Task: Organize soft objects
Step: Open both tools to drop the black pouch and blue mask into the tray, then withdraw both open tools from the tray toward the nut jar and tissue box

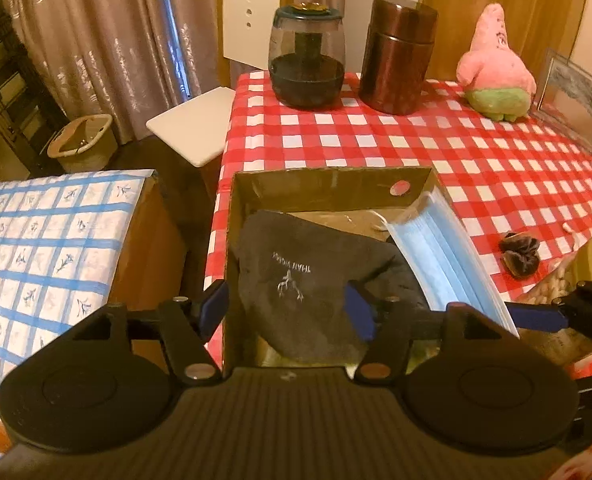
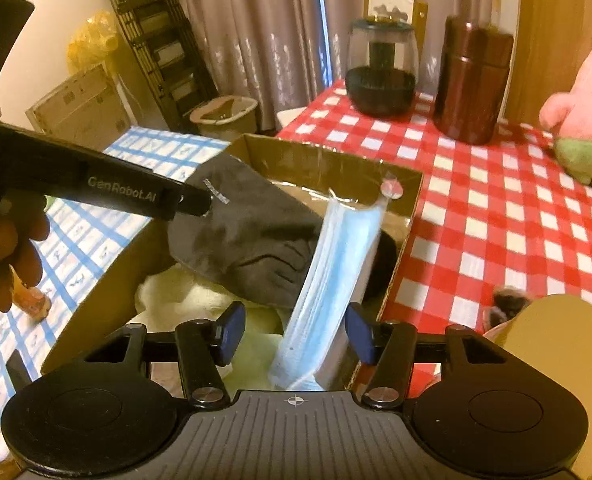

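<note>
Inside the brown cardboard box (image 1: pixel 327 184), a dark grey sock (image 1: pixel 296 280) and bagged blue masks (image 2: pixel 331 280) lie dropped; both hand-held grippers (image 1: pixel 288 308) (image 2: pixel 292 332) spread, empty. Pink plush starfish (image 1: pixel 495 76) awaits on the desk (image 1: pixel 495 184).

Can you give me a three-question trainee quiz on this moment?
1. True or false: the pink plush toy is inside the cardboard box.
2. What leans against the box's wall beside the dark grey cloth? A) pack of blue face masks B) brown canister C) picture frame
3. Fill in: the tablecloth is checked red and ____.

Key: 1 false, it stands on the table; 2 A; 3 white.
</note>
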Demonstrator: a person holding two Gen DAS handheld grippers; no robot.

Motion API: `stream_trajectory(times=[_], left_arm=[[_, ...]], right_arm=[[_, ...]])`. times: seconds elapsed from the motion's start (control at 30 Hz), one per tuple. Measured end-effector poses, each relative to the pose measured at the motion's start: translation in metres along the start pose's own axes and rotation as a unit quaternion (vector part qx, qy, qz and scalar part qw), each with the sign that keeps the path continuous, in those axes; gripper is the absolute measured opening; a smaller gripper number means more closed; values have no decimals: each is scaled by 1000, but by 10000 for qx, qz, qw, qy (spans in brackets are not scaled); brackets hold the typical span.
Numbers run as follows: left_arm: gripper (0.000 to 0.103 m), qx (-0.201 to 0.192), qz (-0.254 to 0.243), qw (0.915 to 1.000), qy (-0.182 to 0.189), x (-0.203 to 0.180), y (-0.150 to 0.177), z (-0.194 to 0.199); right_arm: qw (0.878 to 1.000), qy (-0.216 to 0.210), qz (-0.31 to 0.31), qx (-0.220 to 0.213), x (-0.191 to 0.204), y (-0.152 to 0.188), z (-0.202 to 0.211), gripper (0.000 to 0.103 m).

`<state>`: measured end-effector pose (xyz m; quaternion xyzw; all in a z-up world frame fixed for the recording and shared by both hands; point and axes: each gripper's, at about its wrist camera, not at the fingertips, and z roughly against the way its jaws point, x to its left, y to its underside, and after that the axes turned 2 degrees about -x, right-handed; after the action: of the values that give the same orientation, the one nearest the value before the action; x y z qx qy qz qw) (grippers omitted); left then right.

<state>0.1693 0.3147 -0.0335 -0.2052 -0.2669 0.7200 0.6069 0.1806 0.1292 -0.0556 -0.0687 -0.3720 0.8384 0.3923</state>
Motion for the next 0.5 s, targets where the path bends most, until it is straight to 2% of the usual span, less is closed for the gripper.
stream_trajectory(times=[0.2, 0.5], left_arm=[[64, -191, 173, 9996, 121, -2, 5, 31], [75, -558, 404, 9970, 367, -31, 22, 87]], right_arm=[[9997, -12, 111, -230, 4, 0, 30, 58], [9970, 154, -89, -748, -13, 20, 114, 62]])
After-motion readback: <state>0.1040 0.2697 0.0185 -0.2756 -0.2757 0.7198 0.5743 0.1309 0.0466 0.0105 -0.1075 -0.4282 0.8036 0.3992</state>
